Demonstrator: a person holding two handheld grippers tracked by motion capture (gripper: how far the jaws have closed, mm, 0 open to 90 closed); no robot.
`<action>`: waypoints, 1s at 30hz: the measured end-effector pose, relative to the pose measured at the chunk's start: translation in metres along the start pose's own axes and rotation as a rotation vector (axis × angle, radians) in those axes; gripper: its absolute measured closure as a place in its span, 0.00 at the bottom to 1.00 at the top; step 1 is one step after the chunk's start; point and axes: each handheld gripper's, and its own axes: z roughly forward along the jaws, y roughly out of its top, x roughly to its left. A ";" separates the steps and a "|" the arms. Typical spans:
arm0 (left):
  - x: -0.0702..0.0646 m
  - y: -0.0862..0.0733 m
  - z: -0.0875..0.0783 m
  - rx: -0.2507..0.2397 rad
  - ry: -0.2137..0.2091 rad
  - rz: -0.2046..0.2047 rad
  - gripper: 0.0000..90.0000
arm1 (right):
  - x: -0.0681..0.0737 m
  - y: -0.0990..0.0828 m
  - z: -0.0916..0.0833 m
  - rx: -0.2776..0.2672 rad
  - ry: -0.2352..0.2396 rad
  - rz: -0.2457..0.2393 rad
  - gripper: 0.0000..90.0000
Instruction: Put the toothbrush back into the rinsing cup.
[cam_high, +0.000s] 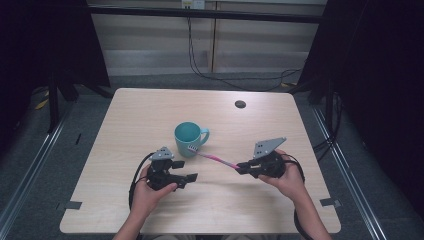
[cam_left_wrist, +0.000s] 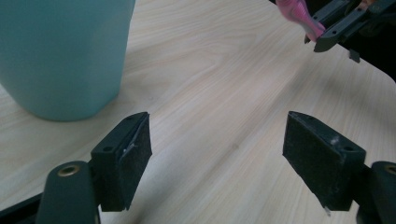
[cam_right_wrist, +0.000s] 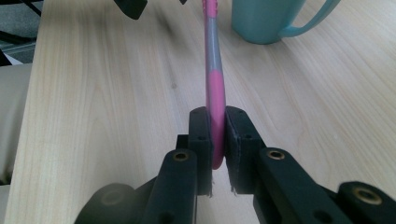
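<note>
One tool (cam_right_wrist: 217, 140) pinches a toothbrush (cam_right_wrist: 214, 70) near the mug (cam_high: 187, 139); the other (cam_left_wrist: 217, 158) gapes.

A teal mug (cam_high: 188, 139) stands on the pale, wood-grained desk (cam_high: 150, 115). Just beside the mug, the toothbrush (cam_high: 215, 159) is pink with a grey band and white bristles. Both grippers are black.

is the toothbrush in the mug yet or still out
Out: the right gripper holds the toothbrush with its head beside the mug.
</note>
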 end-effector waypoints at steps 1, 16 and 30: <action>0.000 0.001 0.000 -0.003 -0.005 0.004 0.27 | 0.000 0.000 0.001 0.000 0.000 -0.004 0.91; -0.007 0.017 0.003 -0.030 -0.036 0.002 0.30 | 0.004 0.011 0.010 -0.015 0.016 -0.018 0.91; -0.007 0.022 -0.001 -0.083 -0.059 -0.013 0.39 | 0.006 0.021 0.022 -0.017 0.023 -0.029 0.91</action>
